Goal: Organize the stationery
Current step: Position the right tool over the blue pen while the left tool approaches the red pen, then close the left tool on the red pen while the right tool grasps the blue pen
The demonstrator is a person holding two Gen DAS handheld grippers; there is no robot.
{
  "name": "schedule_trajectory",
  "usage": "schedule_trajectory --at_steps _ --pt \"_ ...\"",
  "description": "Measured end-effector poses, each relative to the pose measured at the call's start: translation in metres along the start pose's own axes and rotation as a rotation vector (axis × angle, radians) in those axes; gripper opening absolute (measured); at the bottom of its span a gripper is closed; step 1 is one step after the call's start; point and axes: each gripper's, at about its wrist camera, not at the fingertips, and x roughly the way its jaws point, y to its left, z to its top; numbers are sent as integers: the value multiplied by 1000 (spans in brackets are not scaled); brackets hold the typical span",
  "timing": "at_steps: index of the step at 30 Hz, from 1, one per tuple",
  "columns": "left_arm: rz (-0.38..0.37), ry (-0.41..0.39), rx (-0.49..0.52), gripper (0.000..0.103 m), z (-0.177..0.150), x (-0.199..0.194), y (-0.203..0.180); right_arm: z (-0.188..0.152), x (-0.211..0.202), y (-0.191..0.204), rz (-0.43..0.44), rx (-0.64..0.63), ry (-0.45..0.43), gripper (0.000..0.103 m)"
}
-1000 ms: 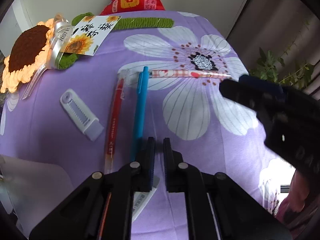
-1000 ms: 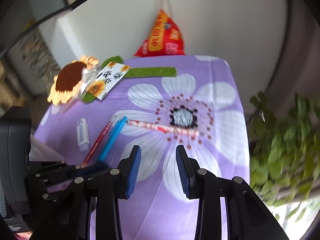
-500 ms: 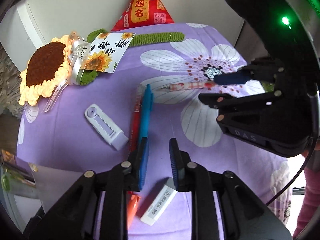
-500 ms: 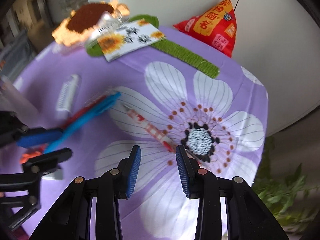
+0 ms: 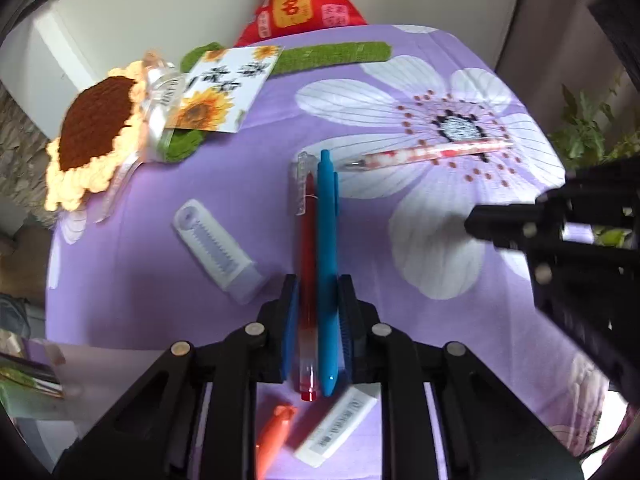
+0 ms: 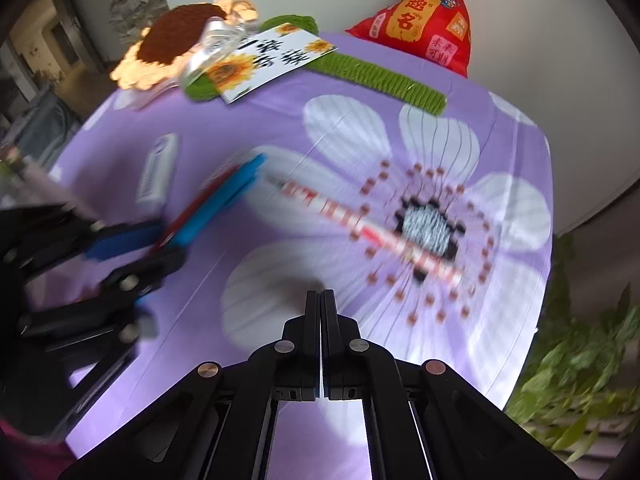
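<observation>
A purple tablecloth printed with big white petalled flowers spreads ahead of both grippers, soft and faintly creased. Far ahead of the left gripper, against the wall, leans a glossy red pyramid-shaped pouch with gold characters; ahead and to its left sits a crocheted sunflower, nubbly brown centre ringed in cream-yellow loops, with a ribbed green yarn stem and a flat glossy sunflower card.

The left gripper's two blue-padded fingers straddle a pair of slim pens lying side by side along its axis: a translucent red pen with a clear cap and an opaque blue pen. The pads stand just outside the pens; whether they press them I cannot tell. Ahead to the right lies a long pink-and-white patterned pen, crosswise. Left of the fingers rests a white ridged plastic correction tape. Below the fingers lie a white rectangular eraser and an orange tapered pen.

The right gripper has its black fingers pressed flat together, empty, with the patterned pen just ahead.
</observation>
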Motion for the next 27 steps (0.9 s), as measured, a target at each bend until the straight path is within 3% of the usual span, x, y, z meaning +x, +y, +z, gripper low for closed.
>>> schedule_trajectory --at_steps 4,6,9,16,20,27 --pt "-141 15 3 15 -1 -6 -11 -15 -17 -6 38 63 -32 1" --pt "-165 -5 13 6 -1 -12 -18 -17 -24 -16 63 137 -38 1" --pt "-171 -11 16 6 -1 -17 -20 -19 -32 -21 19 178 -60 1" --pt "-138 5 -54 6 -4 -15 -3 -16 -19 -21 33 291 -7 2" --pt "-78 7 -39 6 -7 -8 -3 -10 -19 -13 104 359 -50 2" --pt "-107 10 -26 6 -8 -8 -8 1 -12 0 134 403 -47 2"
